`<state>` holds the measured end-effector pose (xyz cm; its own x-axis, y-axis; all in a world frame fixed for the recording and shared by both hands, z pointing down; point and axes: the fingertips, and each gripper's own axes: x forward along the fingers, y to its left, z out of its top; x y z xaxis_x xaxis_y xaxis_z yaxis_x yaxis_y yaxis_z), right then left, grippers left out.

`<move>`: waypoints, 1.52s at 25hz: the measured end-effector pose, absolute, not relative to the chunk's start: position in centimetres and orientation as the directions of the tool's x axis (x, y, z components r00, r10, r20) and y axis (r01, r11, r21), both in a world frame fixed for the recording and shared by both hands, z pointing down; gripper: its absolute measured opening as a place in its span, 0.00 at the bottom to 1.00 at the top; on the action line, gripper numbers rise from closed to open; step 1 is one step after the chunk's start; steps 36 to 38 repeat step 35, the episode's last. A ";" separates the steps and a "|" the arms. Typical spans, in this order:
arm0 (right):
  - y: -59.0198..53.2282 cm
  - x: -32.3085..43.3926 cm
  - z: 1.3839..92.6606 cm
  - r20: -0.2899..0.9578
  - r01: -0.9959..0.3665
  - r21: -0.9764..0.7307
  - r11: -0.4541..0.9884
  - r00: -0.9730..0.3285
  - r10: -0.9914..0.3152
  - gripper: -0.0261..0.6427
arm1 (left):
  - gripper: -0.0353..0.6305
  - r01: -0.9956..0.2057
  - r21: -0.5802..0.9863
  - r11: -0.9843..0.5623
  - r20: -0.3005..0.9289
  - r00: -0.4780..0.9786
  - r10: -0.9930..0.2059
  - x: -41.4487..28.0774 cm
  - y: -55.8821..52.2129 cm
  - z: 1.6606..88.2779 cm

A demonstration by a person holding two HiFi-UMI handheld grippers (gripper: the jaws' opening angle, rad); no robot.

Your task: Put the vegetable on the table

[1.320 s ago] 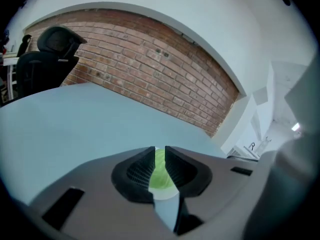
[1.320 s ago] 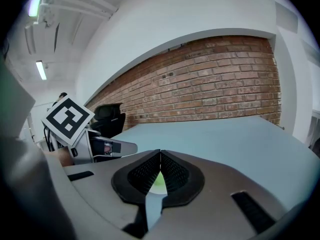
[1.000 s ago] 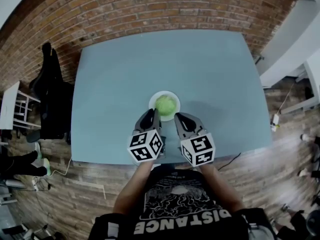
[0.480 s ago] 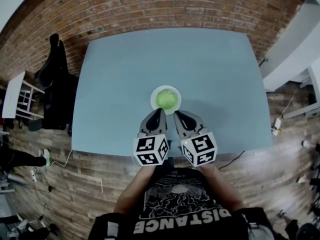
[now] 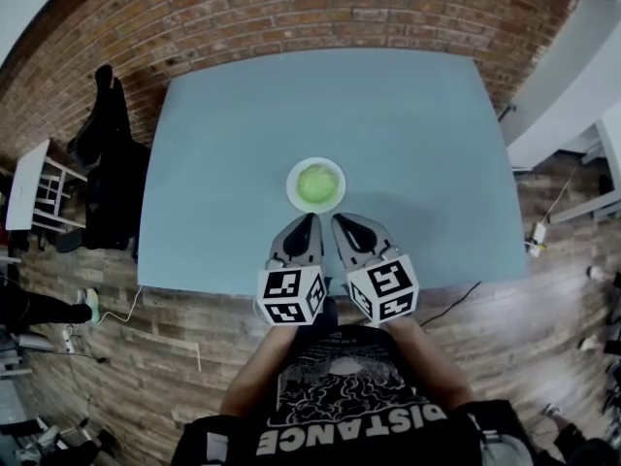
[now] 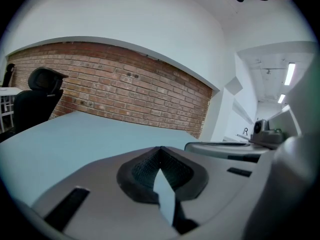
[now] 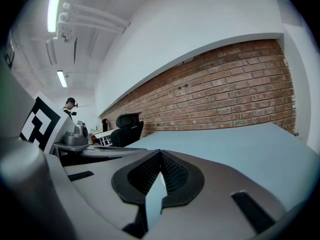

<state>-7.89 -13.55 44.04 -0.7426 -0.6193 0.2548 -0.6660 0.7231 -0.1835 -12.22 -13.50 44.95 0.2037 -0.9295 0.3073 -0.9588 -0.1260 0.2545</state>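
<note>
On the blue table (image 5: 243, 144), near its middle, the green vegetable (image 5: 316, 183) sits in a white plate (image 5: 291, 192). Just short of the plate (on the person's side), the left gripper (image 5: 307, 223) and right gripper (image 5: 343, 225) hover side by side, each clenched tip to tip on nothing.

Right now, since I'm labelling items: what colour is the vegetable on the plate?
Light green; the vegetable shows best in the head view.

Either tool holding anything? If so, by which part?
Nothing is held. The left tool and right tool are both shut and empty. The vegetable sits on its plate, apart from both.
</note>
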 end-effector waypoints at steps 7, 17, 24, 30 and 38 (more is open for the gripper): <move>-12.4 -7.3 43.9 0.250 -0.661 -0.182 0.728 -0.747 -0.616 0.05 | 0.05 -0.959 0.240 -0.151 0.299 0.221 -0.928 -10.7 -12.2 44.6; -11.3 -6.9 43.9 0.240 -0.655 -0.190 0.732 -0.754 -0.612 0.05 | 0.05 -0.964 0.218 -0.153 0.299 0.216 -0.930 -10.2 -10.9 44.4; -11.0 -7.1 43.8 0.241 -0.647 -0.193 0.737 -0.760 -0.604 0.05 | 0.05 -0.965 0.218 -0.146 0.308 0.210 -0.928 -10.2 -10.6 44.5; -11.1 -7.1 43.8 0.243 -0.647 -0.191 0.738 -0.759 -0.604 0.05 | 0.05 -0.965 0.219 -0.143 0.311 0.208 -0.927 -10.3 -10.8 44.5; -11.2 -7.0 43.8 0.235 -0.647 -0.189 0.739 -0.760 -0.606 0.05 | 0.05 -0.966 0.212 -0.144 0.307 0.206 -0.929 -10.1 -10.9 44.6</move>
